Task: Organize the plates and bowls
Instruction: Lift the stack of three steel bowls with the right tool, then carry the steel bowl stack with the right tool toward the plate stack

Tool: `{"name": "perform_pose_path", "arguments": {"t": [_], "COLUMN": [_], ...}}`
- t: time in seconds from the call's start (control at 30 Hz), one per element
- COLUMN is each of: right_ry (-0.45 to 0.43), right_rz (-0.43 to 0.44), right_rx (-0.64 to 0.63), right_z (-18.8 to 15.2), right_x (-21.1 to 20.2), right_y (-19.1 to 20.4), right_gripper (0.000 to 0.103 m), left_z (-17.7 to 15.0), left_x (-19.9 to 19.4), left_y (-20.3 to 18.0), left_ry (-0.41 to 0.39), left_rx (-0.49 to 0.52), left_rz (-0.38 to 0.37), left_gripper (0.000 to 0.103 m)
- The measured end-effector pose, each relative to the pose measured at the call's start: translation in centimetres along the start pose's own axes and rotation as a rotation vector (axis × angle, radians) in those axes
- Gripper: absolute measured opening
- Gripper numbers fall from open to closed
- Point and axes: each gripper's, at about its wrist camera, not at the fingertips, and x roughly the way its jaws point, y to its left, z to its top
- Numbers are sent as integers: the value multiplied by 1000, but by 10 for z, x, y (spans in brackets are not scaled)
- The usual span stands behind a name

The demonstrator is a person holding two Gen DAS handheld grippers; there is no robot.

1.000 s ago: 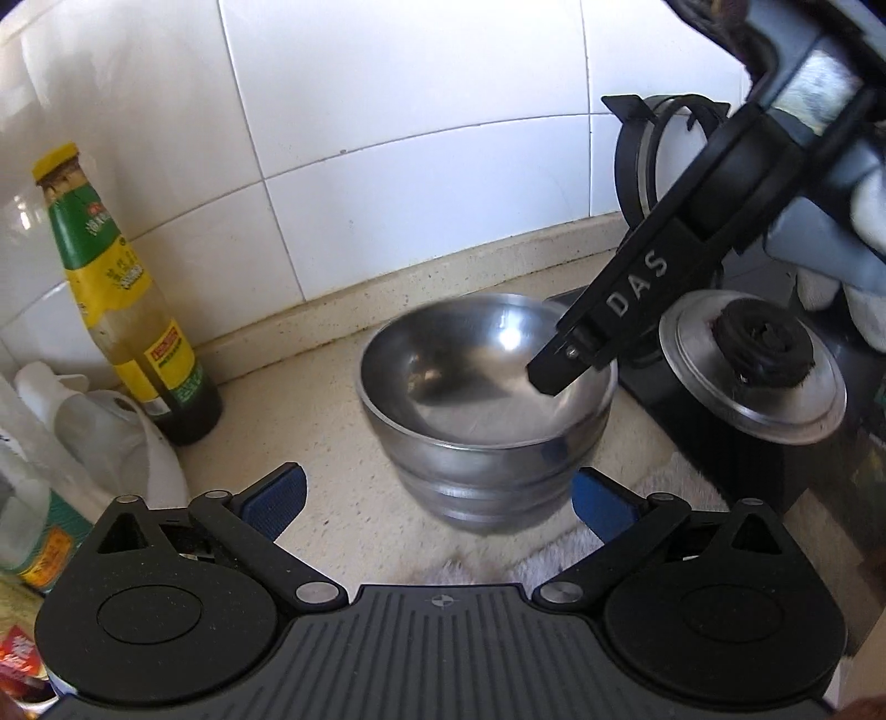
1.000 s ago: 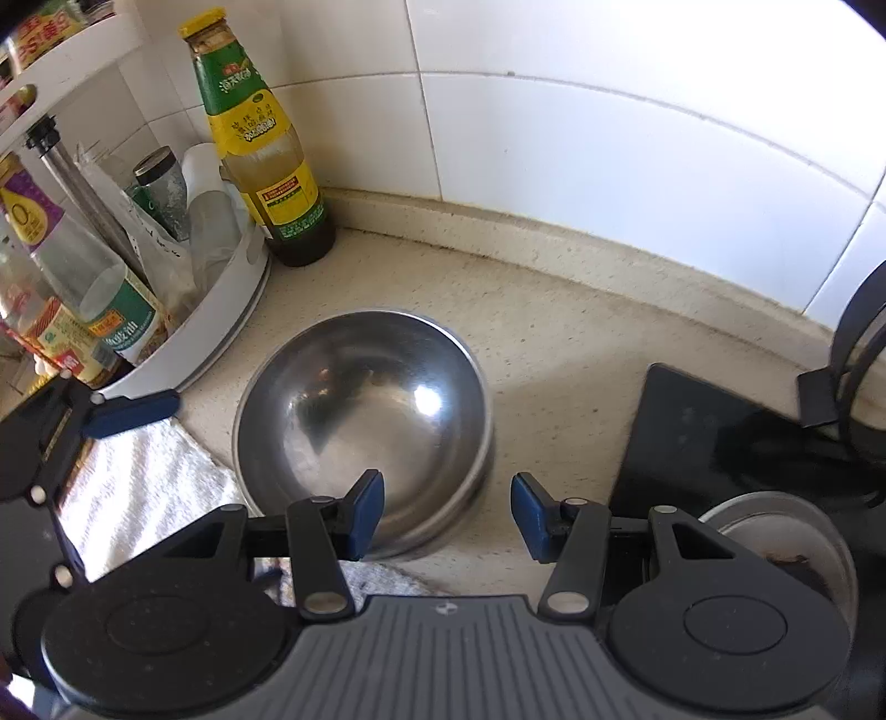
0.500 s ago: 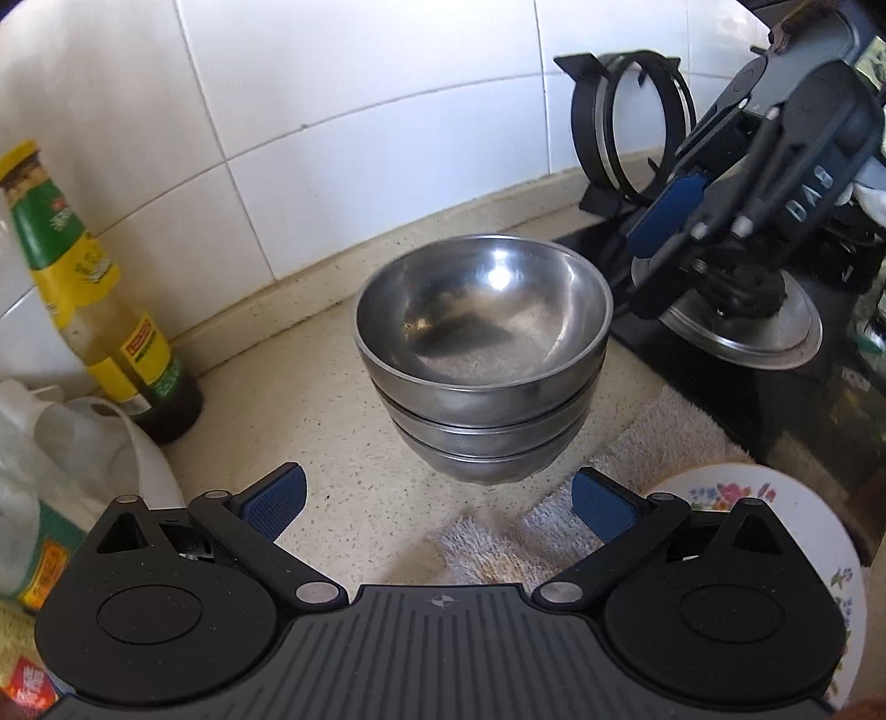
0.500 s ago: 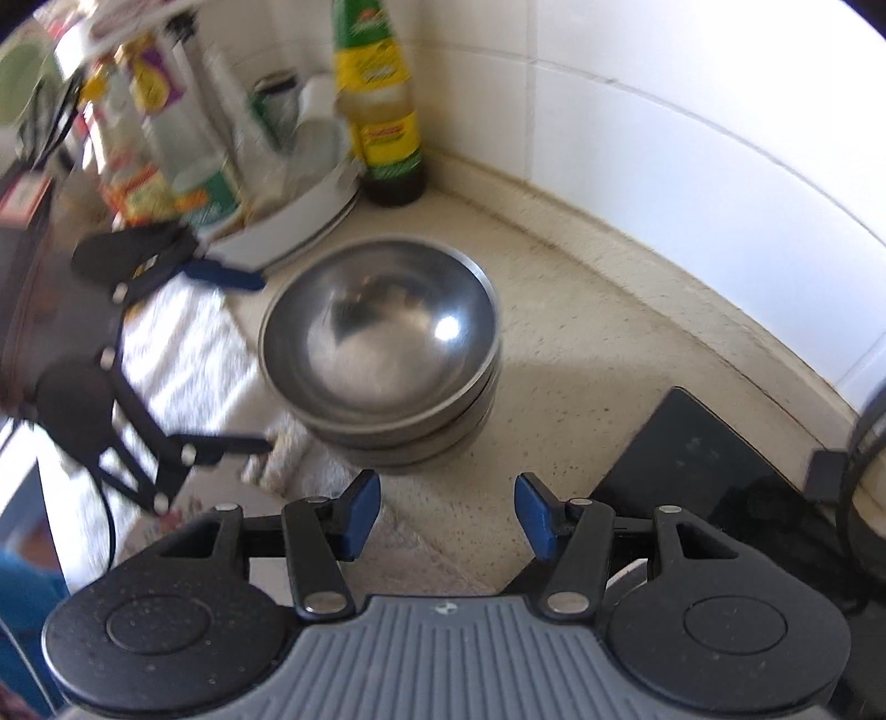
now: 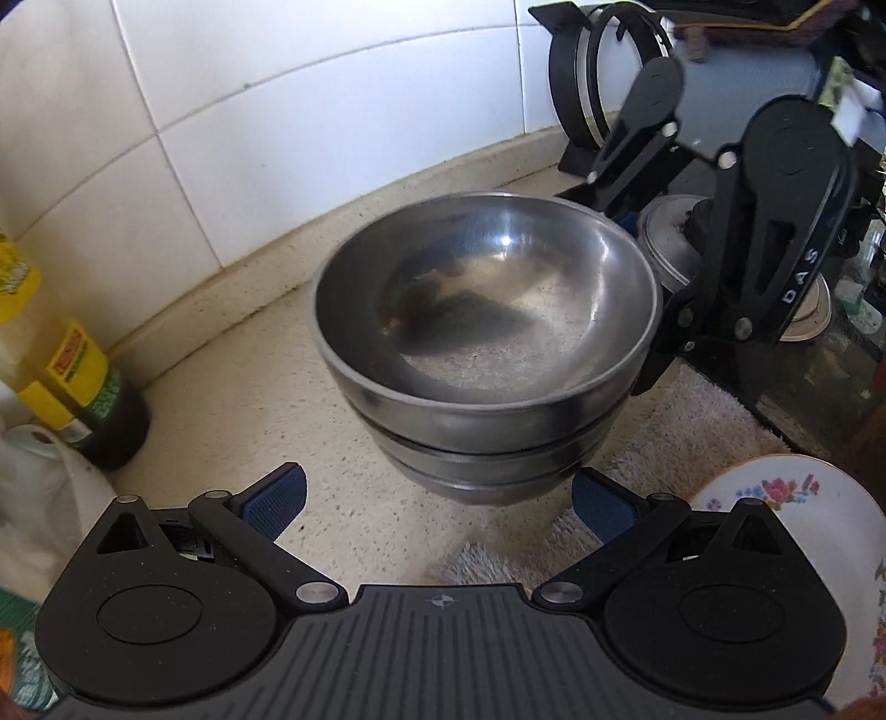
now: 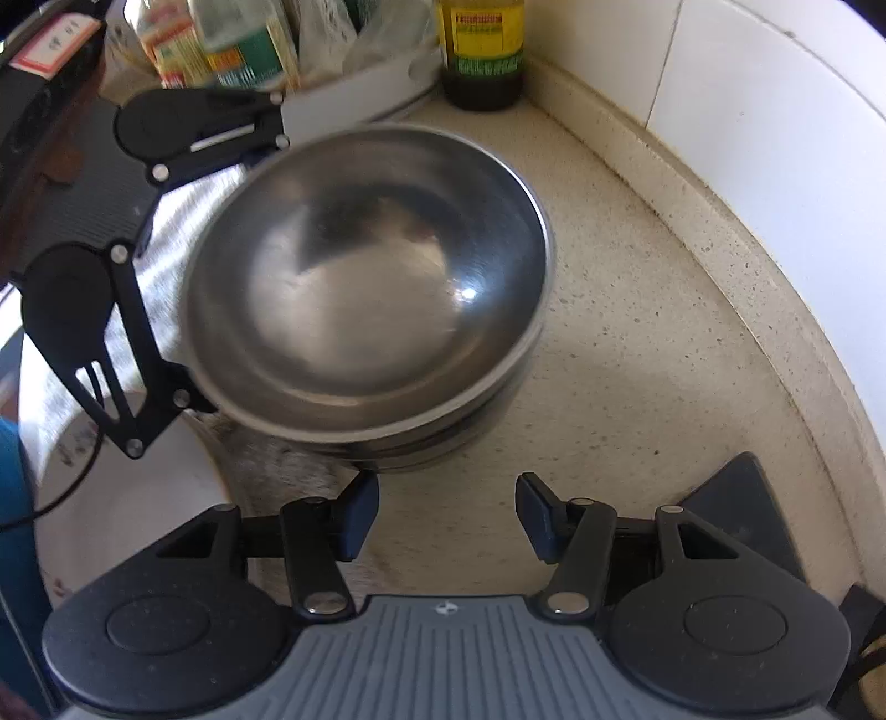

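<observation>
White tiled wall behind speckled beige surface (image 5: 354,476). Stack of steel bowls (image 5: 487,354) at centre, resting partly on white towel (image 5: 692,421). Left tool (image 5: 437,501) spread wide, nothing between pads, stack just beyond its tips. Right tool (image 6: 447,512) at stack's right side in left view, its tips hidden behind bowls there; own view shows jaws parted, nothing between them, stack just ahead. Flowered plate (image 5: 797,498) near right on towel. Sauce bottle (image 6: 480,52) by wall, far left.
</observation>
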Motion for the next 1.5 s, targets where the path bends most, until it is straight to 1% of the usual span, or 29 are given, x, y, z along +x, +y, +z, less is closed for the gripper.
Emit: {"name": "perform_pose_path", "arguments": {"t": [0.1,0.27,0.37,0.43,0.5,0.57,0.63,0.67,0.77,0.9,1.03,1.07,1.13,1.2,1.33,1.43,1.5], "right_ry": [25,76,58,38,41,42,41,37,14,-24,-63,-76,-103,-116,-137,-134,-137], "right_rz": [25,30,49,79,77,72,70,67,68,70,79,82,88,55,32,36,33], "right_rx": [-56,-165,-206,-237,-267,-289,-298,-300,-311,-346,-427,-437,-462,-495,-500,-495,-496], "right_z": [7,27,39,46,52,55,53,52,49,45,51,55,56,58,47,46,46], "right_x": [3,8,12,15,20,23,22,22,22,26,27,25,26,27,22,21,19], "right_y": [-2,-3,1,6,11,11,5,0,-10,-11,-14,-20,-20,-19,-13,-8,-5], "right_gripper": [56,56,56,56,57,58,61,61,63,63,63,63,62,63,63,63,63], "left_z": [1,3,2,0,-2,-5,-7,-9,-14,-13,-13,-11,-9,-6,-1,-1,-2], "left_x": [9,18,23,25,27,28,29,30,32,41,48,50,53,56,59,57,54], "left_y": [1,7,12,16,20,25,30,32,39,47,49,50,55,58,56,53,48], "left_ry": [12,18,18,18,18,21,26,27,30,33,38,38,33,29,33,44,51], "left_rx": [25,50,48,33,18,14,4,-1,-12,-21,-12,-14,-37,-54,-65,-45,-41], "left_rz": [-15,-50,-55,-60,-61,-46,-41,-36,-23,-23,-29,-27,-13,9,62,80,78], "left_gripper": [103,103,103,103,103,103,103,103,103,103,103,103,103,103,103,103,103]}}
